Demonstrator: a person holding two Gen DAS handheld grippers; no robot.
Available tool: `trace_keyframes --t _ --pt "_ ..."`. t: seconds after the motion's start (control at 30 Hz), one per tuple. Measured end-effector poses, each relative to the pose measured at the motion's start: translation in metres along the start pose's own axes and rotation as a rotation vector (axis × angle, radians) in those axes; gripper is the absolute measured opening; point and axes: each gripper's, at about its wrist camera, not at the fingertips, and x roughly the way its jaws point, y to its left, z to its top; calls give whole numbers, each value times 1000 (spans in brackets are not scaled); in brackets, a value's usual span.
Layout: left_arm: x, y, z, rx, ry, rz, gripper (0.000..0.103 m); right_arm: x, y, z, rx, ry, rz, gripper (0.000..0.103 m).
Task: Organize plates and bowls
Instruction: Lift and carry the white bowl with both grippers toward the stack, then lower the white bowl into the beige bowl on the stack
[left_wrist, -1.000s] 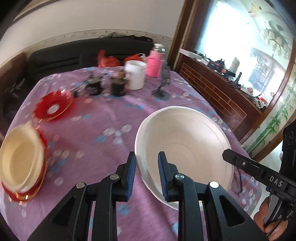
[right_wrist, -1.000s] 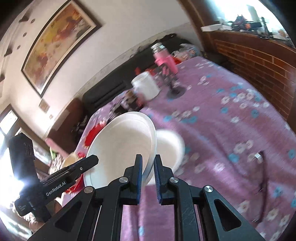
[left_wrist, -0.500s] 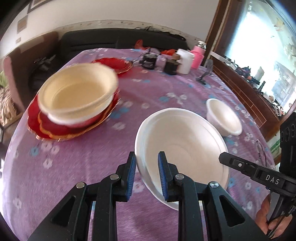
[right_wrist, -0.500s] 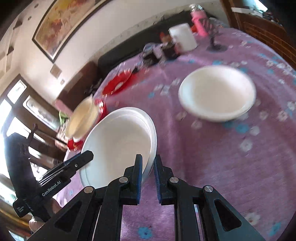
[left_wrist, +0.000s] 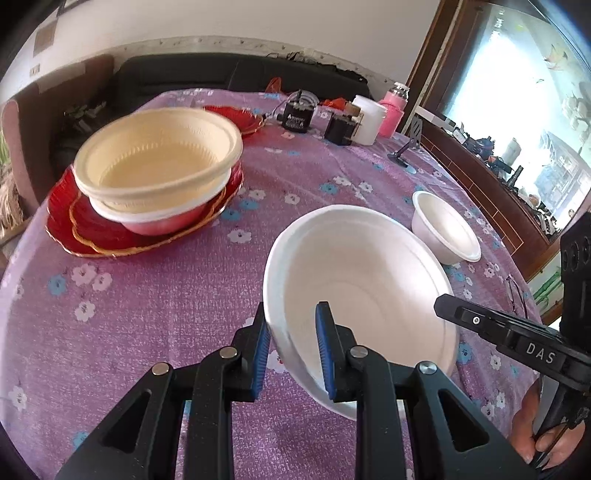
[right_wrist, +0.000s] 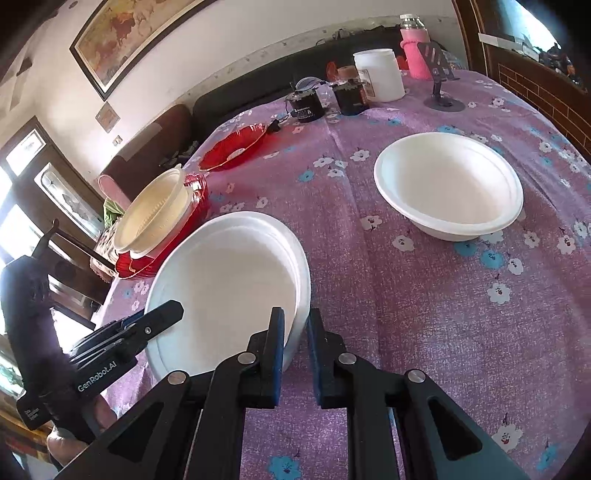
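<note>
A large white bowl (left_wrist: 362, 295) hangs tilted over the purple flowered tablecloth (left_wrist: 166, 295), held from two sides. My left gripper (left_wrist: 291, 325) is shut on its near-left rim. On the opposite rim of this white bowl (right_wrist: 225, 288) my right gripper (right_wrist: 295, 321) is shut. To the far left stands a stack: a cream bowl (left_wrist: 159, 162) on a white and a red bowl, on red plates (left_wrist: 92, 236). The cream bowl (right_wrist: 155, 218) shows in the right wrist view too. A smaller white bowl (left_wrist: 447, 229) (right_wrist: 448, 188) sits alone on the cloth.
A single red plate (right_wrist: 232, 147) lies farther back. Along the far edge stand two black devices (right_wrist: 306, 105), a white jar (right_wrist: 378, 74), a pink bottle (right_wrist: 415, 48) and a phone stand (right_wrist: 441, 88). Glasses (left_wrist: 517, 295) lie near the right table edge. A dark sofa runs behind.
Both grippers carried the white bowl leftward and lower, so the red-plate stack now sits close at the left. Over the last half second they hardly moved. Grips unchanged.
</note>
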Motion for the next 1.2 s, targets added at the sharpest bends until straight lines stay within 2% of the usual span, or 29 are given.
trace_keyframes --t 0.4,0.77,1.1,1.2 --pt "-38 9 9 -5 -89 27 22 -16 31 12 -65 -36 12 14" --pt "-75 41 25 -56 -166 77 22 -21 90 45 -186 -76 48 14" --pt "-105 61 67 -46 -238 134 22 -12 135 89 -236 -126 62 14" --pt "-106 68 80 -61 -243 124 22 -6 145 103 -230 -135 65 14"
